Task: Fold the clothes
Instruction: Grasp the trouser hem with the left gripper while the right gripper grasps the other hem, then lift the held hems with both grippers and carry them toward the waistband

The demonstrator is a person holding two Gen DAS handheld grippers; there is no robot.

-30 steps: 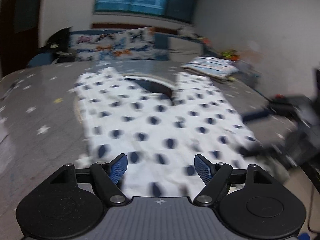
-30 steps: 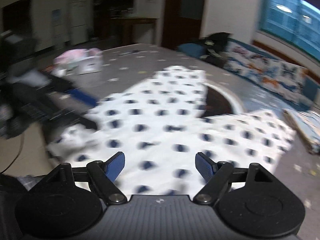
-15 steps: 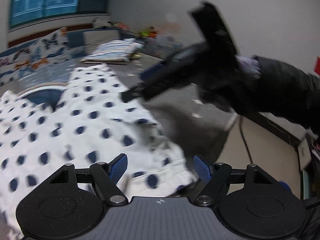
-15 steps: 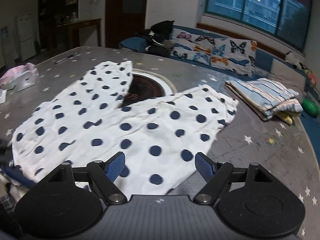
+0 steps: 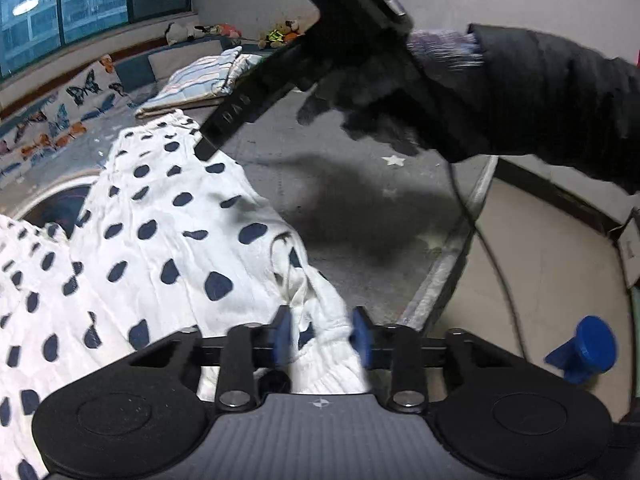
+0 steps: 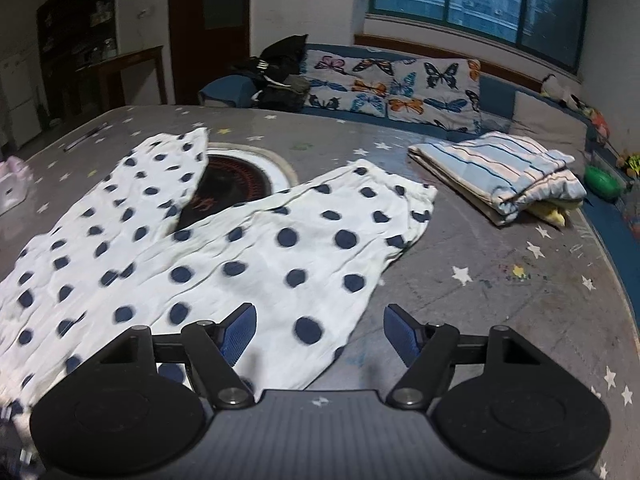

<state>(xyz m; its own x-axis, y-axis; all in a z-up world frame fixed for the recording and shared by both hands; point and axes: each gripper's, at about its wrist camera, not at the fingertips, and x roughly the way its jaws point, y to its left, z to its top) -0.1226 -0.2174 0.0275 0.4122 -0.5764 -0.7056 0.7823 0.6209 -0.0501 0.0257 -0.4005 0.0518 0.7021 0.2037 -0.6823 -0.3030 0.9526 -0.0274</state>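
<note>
White trousers with dark blue dots (image 6: pixel 256 256) lie spread on the grey star-print table (image 6: pixel 500 292), legs pointing away. In the left wrist view the trousers (image 5: pixel 168 248) fill the left, and my left gripper (image 5: pixel 320 336) has its jaws narrowed around the bunched waistband corner near the table's edge. My right gripper (image 6: pixel 318 330) is open and empty, low over the right leg's near edge. It also shows from the side in the left wrist view (image 5: pixel 248 104), held by a gloved hand above the trouser leg.
A round inset burner (image 6: pixel 236 184) shows between the trouser legs. A folded striped garment (image 6: pixel 500 172) lies at the table's far right. A butterfly-print sofa (image 6: pixel 396 84) stands behind. A pink object (image 6: pixel 12 180) sits at the left edge. The table's edge (image 5: pixel 448 264) runs right of the waistband.
My left gripper has swung to the waistband corner and narrowed its jaws around it. My right gripper has moved right along the right leg's edge and stays open.
</note>
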